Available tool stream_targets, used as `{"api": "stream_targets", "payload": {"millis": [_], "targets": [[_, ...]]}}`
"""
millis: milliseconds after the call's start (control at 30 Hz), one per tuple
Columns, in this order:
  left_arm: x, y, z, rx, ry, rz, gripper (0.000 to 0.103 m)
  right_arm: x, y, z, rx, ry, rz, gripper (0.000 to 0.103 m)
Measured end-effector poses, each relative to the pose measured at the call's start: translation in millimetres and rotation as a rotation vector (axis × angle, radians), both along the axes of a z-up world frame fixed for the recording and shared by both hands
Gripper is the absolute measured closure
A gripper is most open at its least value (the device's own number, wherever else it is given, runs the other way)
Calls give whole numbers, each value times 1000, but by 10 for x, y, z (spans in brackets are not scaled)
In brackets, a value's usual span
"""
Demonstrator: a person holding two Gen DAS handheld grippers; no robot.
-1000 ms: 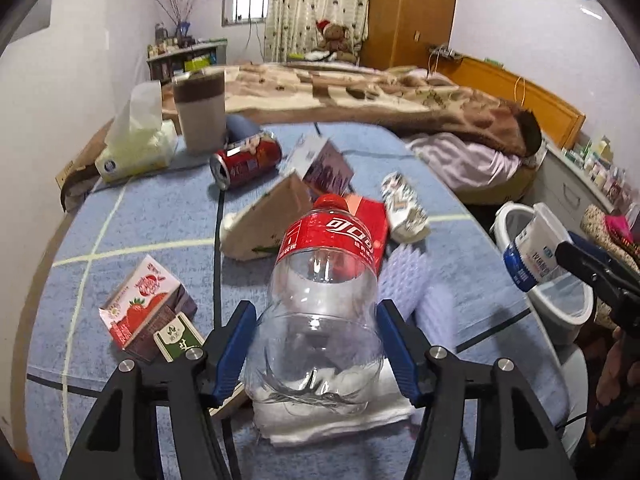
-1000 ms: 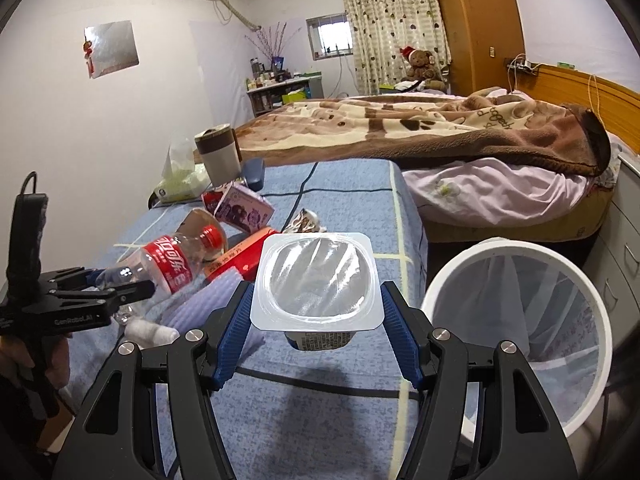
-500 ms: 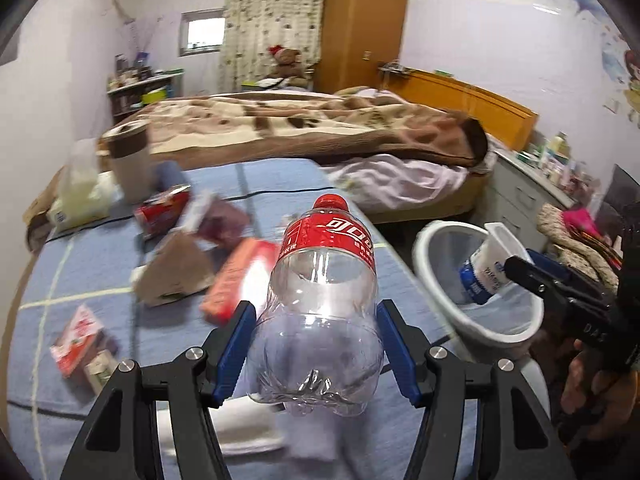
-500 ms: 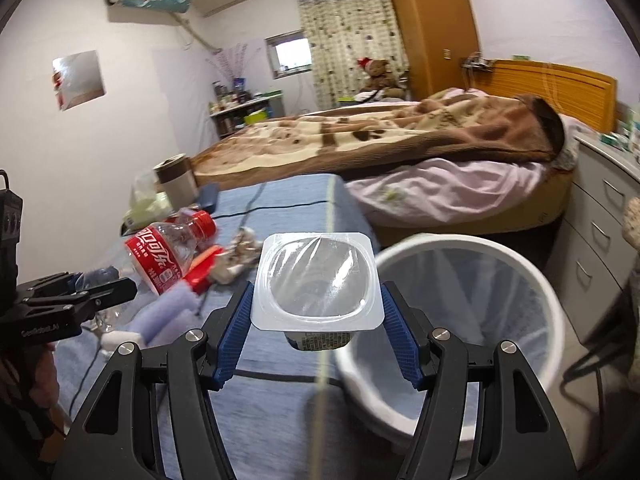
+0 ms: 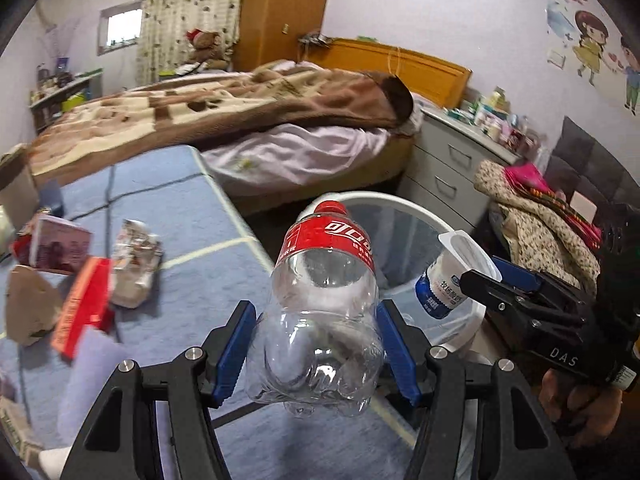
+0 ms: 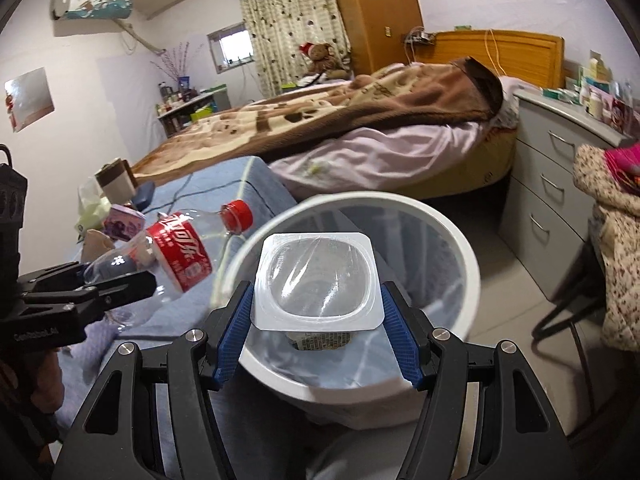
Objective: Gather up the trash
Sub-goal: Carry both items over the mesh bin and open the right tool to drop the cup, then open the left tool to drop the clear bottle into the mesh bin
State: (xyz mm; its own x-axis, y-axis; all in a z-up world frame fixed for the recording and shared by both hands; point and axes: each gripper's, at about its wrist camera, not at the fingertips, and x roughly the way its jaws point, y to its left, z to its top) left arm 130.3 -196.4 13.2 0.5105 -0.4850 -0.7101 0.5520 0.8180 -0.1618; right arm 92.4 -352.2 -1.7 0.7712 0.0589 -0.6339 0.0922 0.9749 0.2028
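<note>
My left gripper is shut on an empty clear plastic bottle with a red label and cap, held in the air near the table's right edge, pointing at the white trash bin. The bottle also shows in the right wrist view. My right gripper is shut on a white yogurt cup and holds it over the bin's opening. The cup also shows in the left wrist view, above the bin.
On the blue table lie a red box, a crumpled wrapper, a purple carton and brown paper. A bed stands behind, grey drawers and a clothes-covered chair at right.
Both grippers have swung right from the table towards the bin. The bottle now points at the bin, and the yogurt cup has moved over its opening.
</note>
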Motion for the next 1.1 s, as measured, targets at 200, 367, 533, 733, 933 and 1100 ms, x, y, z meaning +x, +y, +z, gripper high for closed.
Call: {"api": "stream_targets", "payload": {"millis": [200,367,533,733,933,1100], "targets": [[53,-225,-141,1,38,-43,40,-16,-101,-55,-4,24,-11,38],[102,-315,-147,-15,42,-55,40,-16,-154,-91,-14,32,-16,38],[119,-329,-114,-39,37,-60,39,-40,-202,-59,-16,17,-26,35],[91,-233,-43,-66,26,-41,39,-61,-162,-3,-19,1,-22,35],[53,-181,63,-101,0,-39,30,-97,-100,53,-28,-21,-14,35],[0,-128,99,-107,-8,-31,30,-140,-79,104,-30,-33,-10,35]]}}
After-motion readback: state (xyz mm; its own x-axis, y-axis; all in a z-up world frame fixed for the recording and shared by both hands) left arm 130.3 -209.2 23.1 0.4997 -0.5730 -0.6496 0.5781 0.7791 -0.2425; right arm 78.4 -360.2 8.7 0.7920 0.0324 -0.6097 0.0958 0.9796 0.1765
